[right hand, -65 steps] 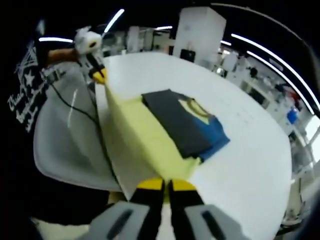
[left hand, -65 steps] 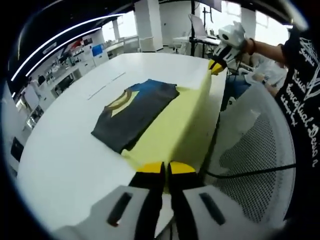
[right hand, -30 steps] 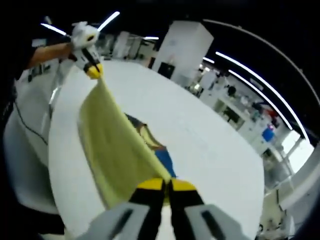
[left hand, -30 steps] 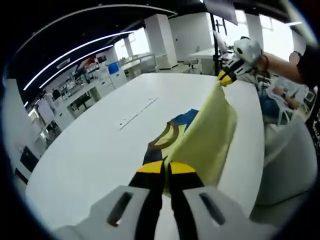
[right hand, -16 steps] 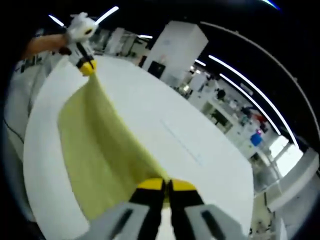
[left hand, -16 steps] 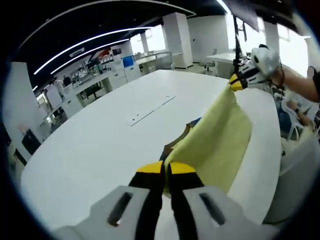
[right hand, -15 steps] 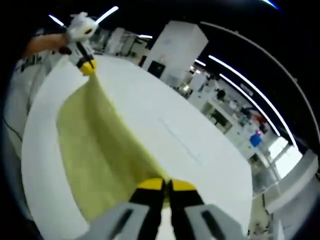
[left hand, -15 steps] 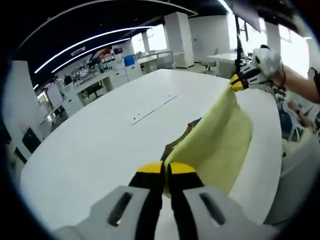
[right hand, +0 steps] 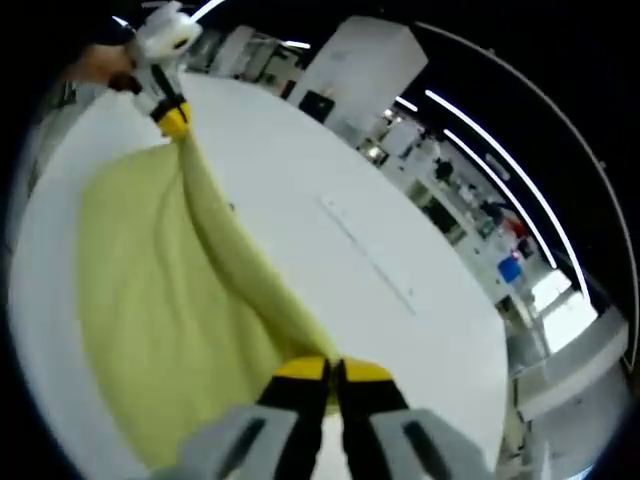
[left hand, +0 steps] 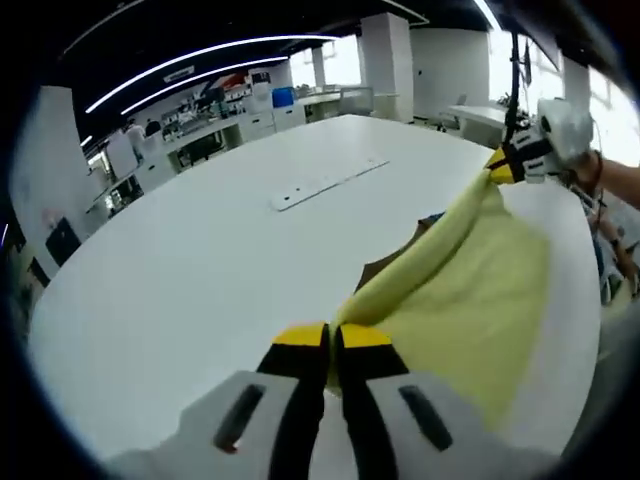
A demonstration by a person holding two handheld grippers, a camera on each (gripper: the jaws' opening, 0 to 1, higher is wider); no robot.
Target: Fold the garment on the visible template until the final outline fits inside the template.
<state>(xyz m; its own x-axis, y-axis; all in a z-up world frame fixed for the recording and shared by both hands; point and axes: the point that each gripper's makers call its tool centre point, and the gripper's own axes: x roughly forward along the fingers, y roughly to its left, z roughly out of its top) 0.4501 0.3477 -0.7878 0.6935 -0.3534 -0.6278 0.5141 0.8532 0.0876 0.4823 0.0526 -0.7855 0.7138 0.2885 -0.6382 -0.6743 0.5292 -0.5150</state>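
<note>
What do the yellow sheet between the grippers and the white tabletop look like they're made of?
Yellow sheet: looks like soft matte fabric. It hangs in folds and bunches into a ridge between the left gripper and right gripper. White tabletop: apparently a hard, smooth laminate or painted board with a slight sheen; which one isn't clear.

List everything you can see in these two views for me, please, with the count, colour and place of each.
cloth: one, pale yellow, lifted and stretched between the two grippers over the table
garment: one, dark, a small part peeking out beyond the cloth's far edge
table: one, white, large and rounded, under everything
strip: one, pale, lying in the middle of the table
left hand-held gripper: one, yellow-tipped, shut on the cloth's near corner
right hand-held gripper: one, yellow-tipped, shut on the cloth's other corner
</note>
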